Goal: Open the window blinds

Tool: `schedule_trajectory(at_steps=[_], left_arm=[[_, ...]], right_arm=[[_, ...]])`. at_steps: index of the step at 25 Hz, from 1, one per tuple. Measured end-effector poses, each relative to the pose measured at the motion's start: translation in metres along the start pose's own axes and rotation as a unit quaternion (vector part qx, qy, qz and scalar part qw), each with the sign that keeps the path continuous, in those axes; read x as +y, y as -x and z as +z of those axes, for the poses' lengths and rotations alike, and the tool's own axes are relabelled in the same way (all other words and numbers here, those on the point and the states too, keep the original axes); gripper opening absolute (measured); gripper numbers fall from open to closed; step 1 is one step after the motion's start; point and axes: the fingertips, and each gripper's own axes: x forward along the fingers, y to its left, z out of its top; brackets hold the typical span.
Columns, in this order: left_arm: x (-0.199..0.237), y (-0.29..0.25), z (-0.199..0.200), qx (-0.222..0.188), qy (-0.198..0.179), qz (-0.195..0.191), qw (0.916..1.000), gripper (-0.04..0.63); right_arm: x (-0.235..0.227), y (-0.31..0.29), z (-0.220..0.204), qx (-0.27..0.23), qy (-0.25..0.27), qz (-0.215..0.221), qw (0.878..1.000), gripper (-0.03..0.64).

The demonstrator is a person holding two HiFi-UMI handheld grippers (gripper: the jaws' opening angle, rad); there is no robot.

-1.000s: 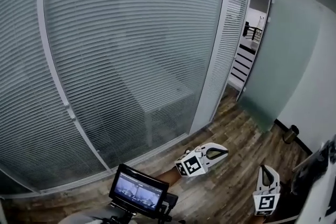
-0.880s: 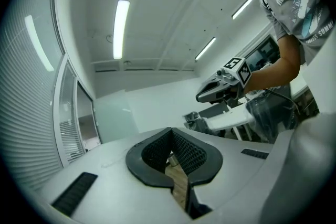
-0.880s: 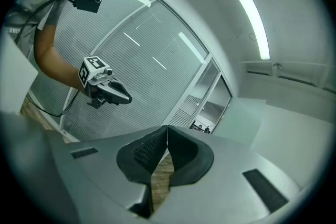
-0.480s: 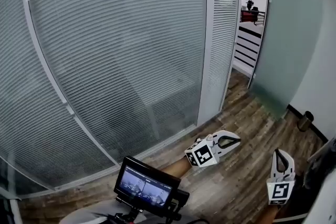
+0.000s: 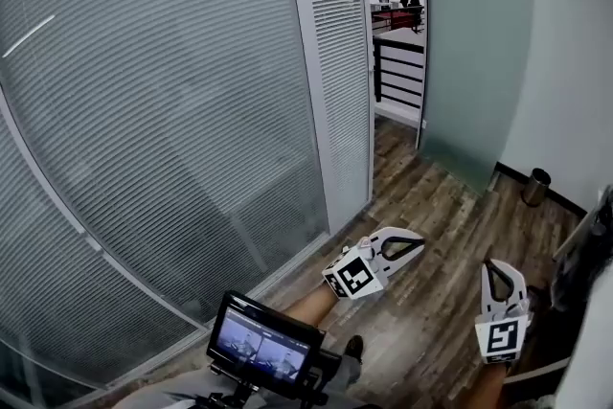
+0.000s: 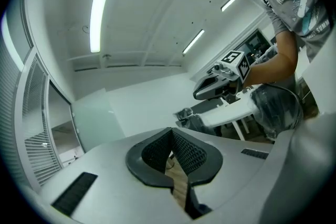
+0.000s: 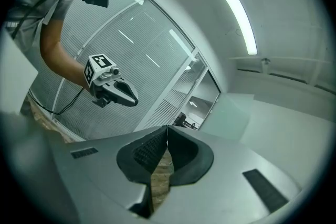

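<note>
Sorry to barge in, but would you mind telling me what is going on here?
A person stands on a wood floor beside a glass wall with blinds, holding a gripper in each hand. The left gripper and right gripper are both shut and empty, held out level over the floor. Neither touches the blinds, whose slats look closed, so the opening has not started. An open doorway lies ahead.
</note>
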Motion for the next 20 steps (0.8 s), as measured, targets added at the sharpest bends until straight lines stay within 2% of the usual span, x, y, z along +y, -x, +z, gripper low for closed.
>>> schedule_trajectory(at_steps=[2,6,9,12,15,20], left_arm=[[0.003,-0.033,-0.012,0.003,-0.01,-0.006,0.9999,0.0],[-0.006,-0.104,-0.051,0.022,-0.053,-0.001,0.9984,0.0],[0.015,-0.151,-0.068,0.002,-0.04,0.008,0.9992,0.0],[0.037,-0.183,-0.079,-0.016,-0.023,-0.005,0.9996,0.0],[0.064,-0.217,-0.084,-0.026,-0.013,0.001,0.9996,0.0],[0.114,-0.264,-0.092,-0.035,-0.015,0.009,0.9992,0.0]], right_arm=[[-0.017,-0.006,-0.026,0.011,0.002,0.0,1.0,0.003],[-0.047,-0.017,-0.084,0.036,0.029,0.008,0.999,0.003],[-0.075,-0.047,-0.109,0.043,0.027,0.012,0.999,0.003],[-0.095,-0.083,-0.112,0.052,0.041,0.026,0.997,0.003],[-0.125,-0.11,-0.114,0.043,0.054,0.036,0.997,0.003],[-0.177,-0.154,-0.125,0.031,0.066,0.031,0.997,0.003]])
